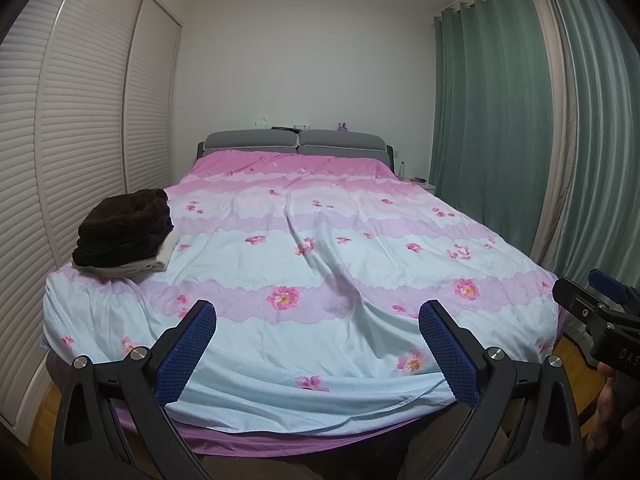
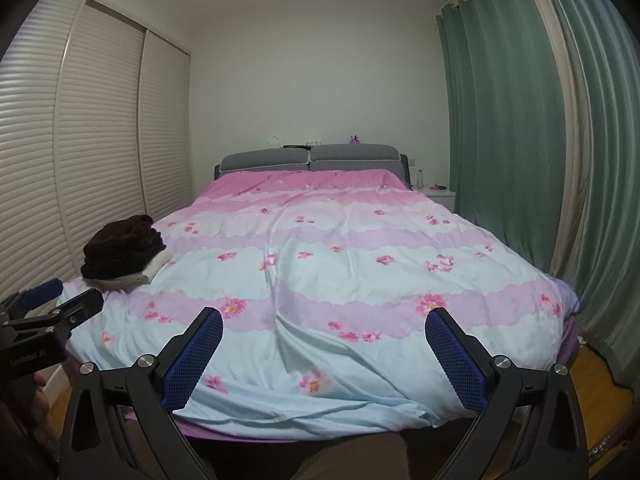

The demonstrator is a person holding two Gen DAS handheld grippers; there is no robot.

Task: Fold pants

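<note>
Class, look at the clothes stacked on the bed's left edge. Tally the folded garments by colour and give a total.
Dark brown garment: 1
Cream or white garment: 1
Total: 2, as far as the stack shows; the brown bundle has several layers, so it could hide more.

My left hand-held gripper (image 1: 316, 344): matt black plastic arms, shiny metal screw heads, finger pads (image 1: 186, 354) w/ blue rubbery grid texture. Right hand-held gripper (image 2: 324, 350) same build. Duvet (image 1: 320, 264): thin smooth cotton-like cloth, matt, creased, flower print. Dark folded clothes (image 1: 124, 226) look plush, fuzzy, over a smoother cream cloth (image 1: 160, 258). Headboard (image 1: 296, 142): grey woven fabric. Curtains (image 1: 496, 92): green cloth w/ slight sheen. Wardrobe doors (image 1: 80, 120): ribbed slats, matt off-white. Floor (image 1: 568, 352): glossy wood.
</note>
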